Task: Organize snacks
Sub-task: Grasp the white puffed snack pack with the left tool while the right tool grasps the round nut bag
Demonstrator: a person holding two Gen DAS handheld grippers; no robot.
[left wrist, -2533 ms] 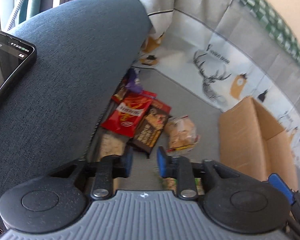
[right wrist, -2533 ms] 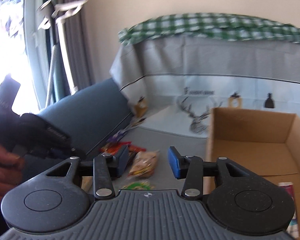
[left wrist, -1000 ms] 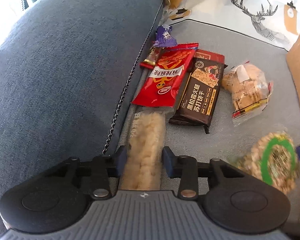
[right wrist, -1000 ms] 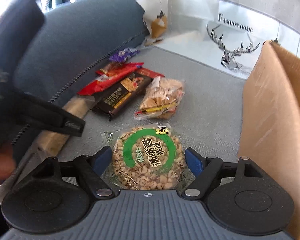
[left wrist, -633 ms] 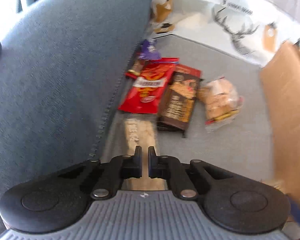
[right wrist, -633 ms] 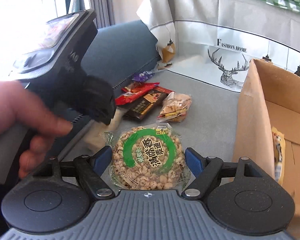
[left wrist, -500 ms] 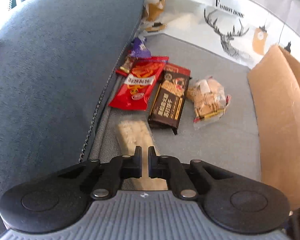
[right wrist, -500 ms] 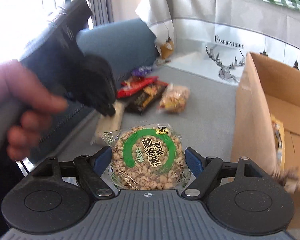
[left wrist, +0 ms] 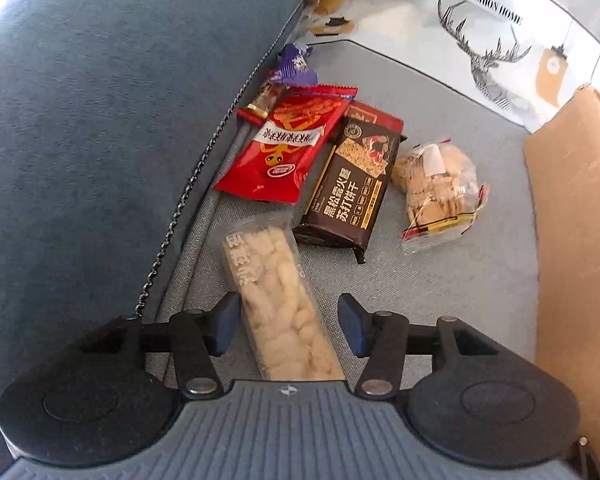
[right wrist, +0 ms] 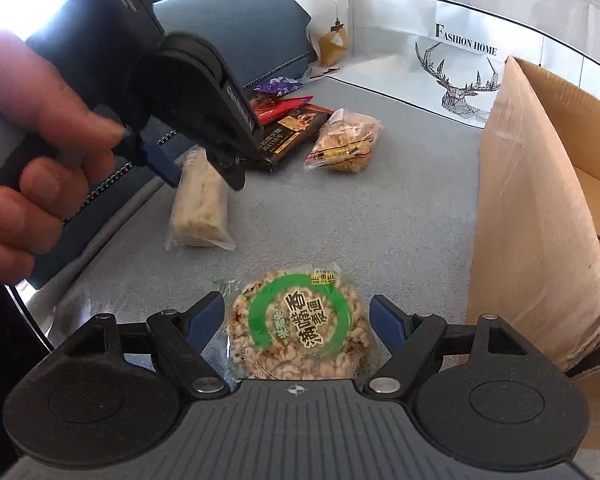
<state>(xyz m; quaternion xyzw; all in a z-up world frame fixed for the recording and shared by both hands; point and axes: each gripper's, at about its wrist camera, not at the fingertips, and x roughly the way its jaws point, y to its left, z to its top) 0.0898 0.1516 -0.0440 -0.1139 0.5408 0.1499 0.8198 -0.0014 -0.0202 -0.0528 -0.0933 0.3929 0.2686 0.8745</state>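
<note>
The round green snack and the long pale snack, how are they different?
The round green snack is a flat disc with a bright green ring label; the long pale snack is a narrow bar in a clear wrapper. The round one lies between the right hand-held gripper's open fingers, the long one between the left hand-held gripper's. Both are puffed, pale-grained and lie flat on the grey cushion.

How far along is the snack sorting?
Early. The cardboard box shows no snacks inside from here. In hand: nothing gripped; left gripper open around the pale rice bar, right gripper open around the round puffed cake. Still out: red packet, dark cracker pack, biscuit bag.
</note>
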